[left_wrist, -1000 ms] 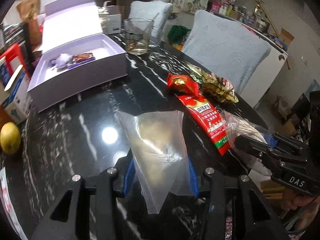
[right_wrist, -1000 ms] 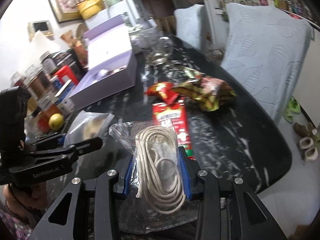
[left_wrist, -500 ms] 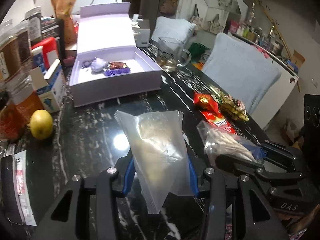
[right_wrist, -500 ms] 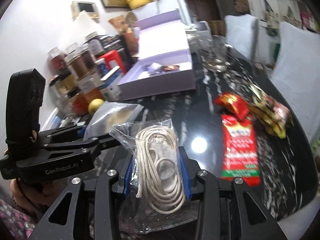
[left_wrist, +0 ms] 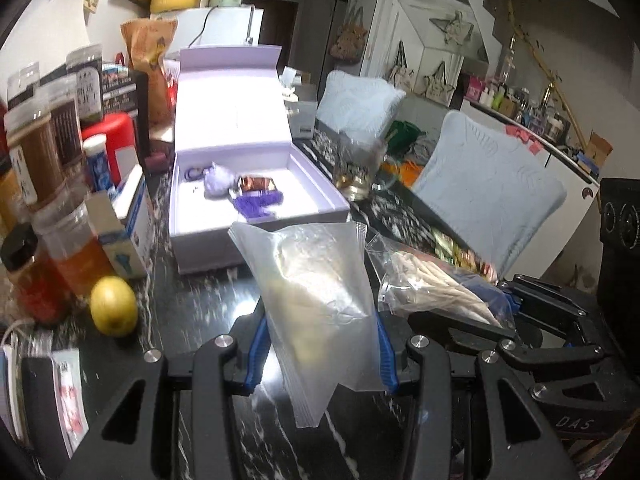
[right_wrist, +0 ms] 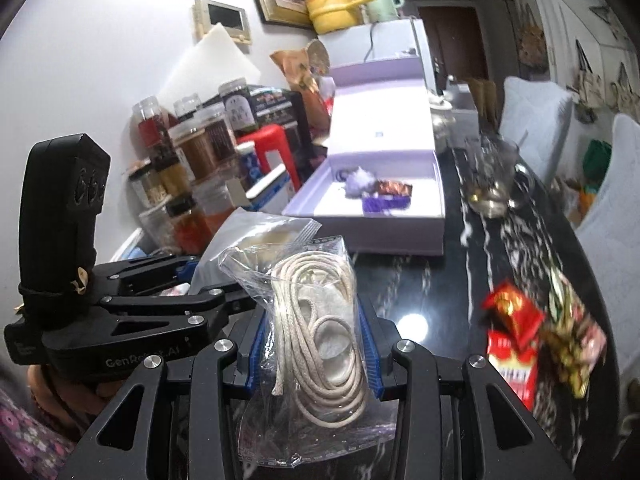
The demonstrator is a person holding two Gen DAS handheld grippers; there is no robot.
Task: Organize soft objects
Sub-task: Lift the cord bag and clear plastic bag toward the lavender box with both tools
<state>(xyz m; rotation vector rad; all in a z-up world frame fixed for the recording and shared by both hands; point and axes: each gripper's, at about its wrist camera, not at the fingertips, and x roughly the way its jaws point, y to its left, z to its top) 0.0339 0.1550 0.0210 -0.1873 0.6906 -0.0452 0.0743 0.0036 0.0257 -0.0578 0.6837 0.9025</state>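
Note:
My left gripper (left_wrist: 320, 344) is shut on a clear zip bag of pale soft stuff (left_wrist: 316, 292) and holds it above the black marble table. My right gripper (right_wrist: 312, 344) is shut on a clear bag of coiled white rope (right_wrist: 316, 332); that bag also shows in the left wrist view (left_wrist: 432, 284). The two grippers are side by side. An open lilac box (left_wrist: 256, 196) stands ahead, its lid up; it holds a purple pompom, a purple tassel and a small brown packet (right_wrist: 394, 189).
Jars, bottles and cartons (left_wrist: 52, 184) crowd the table's left edge, with a lemon (left_wrist: 114, 306) near them. Red and gold snack packets (right_wrist: 536, 332) lie at the right. A glass mug (right_wrist: 490, 184) stands beyond the box. Padded chairs (left_wrist: 488, 184) line the far side.
Both grippers have swung left with their bags, from the snack packets towards the lilac box, which is now nearer and centred ahead. Both grips are unchanged.

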